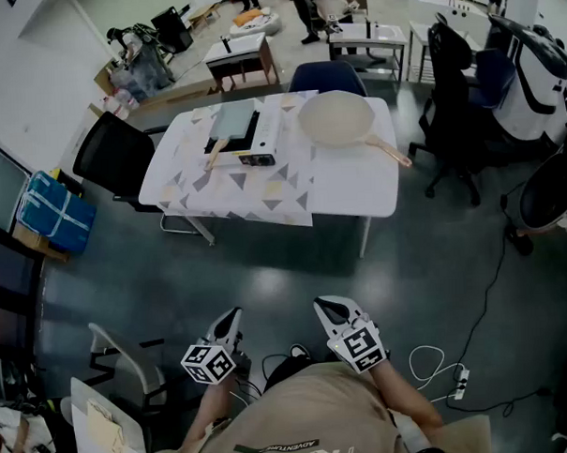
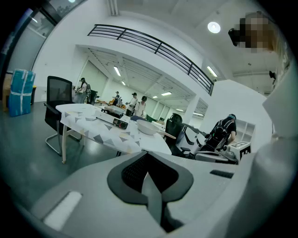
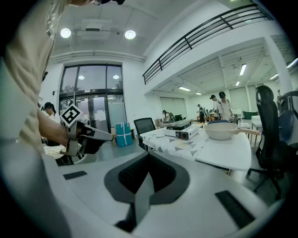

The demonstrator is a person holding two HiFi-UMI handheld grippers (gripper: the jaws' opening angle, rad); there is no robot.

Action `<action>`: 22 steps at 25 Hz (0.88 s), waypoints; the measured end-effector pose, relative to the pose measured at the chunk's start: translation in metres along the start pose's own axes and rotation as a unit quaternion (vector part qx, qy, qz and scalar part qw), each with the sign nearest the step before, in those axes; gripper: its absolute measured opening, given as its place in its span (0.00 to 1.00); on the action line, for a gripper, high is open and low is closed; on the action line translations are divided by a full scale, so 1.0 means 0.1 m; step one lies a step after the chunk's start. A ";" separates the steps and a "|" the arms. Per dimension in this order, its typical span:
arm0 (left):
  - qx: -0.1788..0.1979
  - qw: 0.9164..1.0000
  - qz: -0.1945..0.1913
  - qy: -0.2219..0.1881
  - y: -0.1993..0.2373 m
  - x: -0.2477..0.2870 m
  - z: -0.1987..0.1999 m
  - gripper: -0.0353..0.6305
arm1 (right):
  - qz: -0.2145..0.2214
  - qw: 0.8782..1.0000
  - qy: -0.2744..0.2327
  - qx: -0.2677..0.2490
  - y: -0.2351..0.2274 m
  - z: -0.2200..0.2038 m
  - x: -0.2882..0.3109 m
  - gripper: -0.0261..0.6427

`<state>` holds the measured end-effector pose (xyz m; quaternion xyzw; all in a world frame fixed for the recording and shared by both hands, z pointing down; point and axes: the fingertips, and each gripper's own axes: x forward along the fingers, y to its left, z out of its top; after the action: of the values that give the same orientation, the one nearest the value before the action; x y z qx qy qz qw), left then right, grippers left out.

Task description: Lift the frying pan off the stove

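Observation:
A white table (image 1: 352,185) stands well ahead of me. On it a portable gas stove (image 1: 253,138) carries a square grey pan (image 1: 232,122) with a wooden handle (image 1: 215,154). To its right a round cream frying pan (image 1: 338,117) with a wooden handle rests on the tabletop; it also shows as the cream pan (image 3: 222,129) and cream pan (image 2: 147,127) in the gripper views. My left gripper (image 1: 233,315) and right gripper (image 1: 325,307) are held close to my body, far from the table. Both are shut and hold nothing.
A black chair (image 1: 114,159) stands at the table's left end and a blue chair (image 1: 326,77) behind it. Black office chairs (image 1: 456,91) crowd the right side. A blue bag (image 1: 54,212) sits at the left, a chair (image 1: 130,361) beside me, cables (image 1: 438,366) on the floor.

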<state>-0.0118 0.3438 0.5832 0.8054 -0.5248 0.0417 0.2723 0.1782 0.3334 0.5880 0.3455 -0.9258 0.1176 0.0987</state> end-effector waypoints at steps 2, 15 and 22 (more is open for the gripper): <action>-0.004 1.000 0.003 -0.003 -0.04 0.05 -0.03 0.05 | 0.010 1.000 0.006 -0.004 -0.06 -0.04 0.00 0.03; -0.027 1.000 0.012 -0.008 -0.07 0.36 0.09 0.05 | 0.067 0.997 0.012 -0.038 -0.23 0.03 0.38 0.03; -0.048 0.999 0.025 0.000 0.28 0.38 0.12 0.06 | 0.120 0.991 0.042 -0.047 -0.11 -0.01 0.93 0.03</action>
<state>-0.0216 0.2984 0.5979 0.7778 -0.5463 0.0234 0.3100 0.1167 0.2687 0.6148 0.2213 -0.9602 0.0996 0.1386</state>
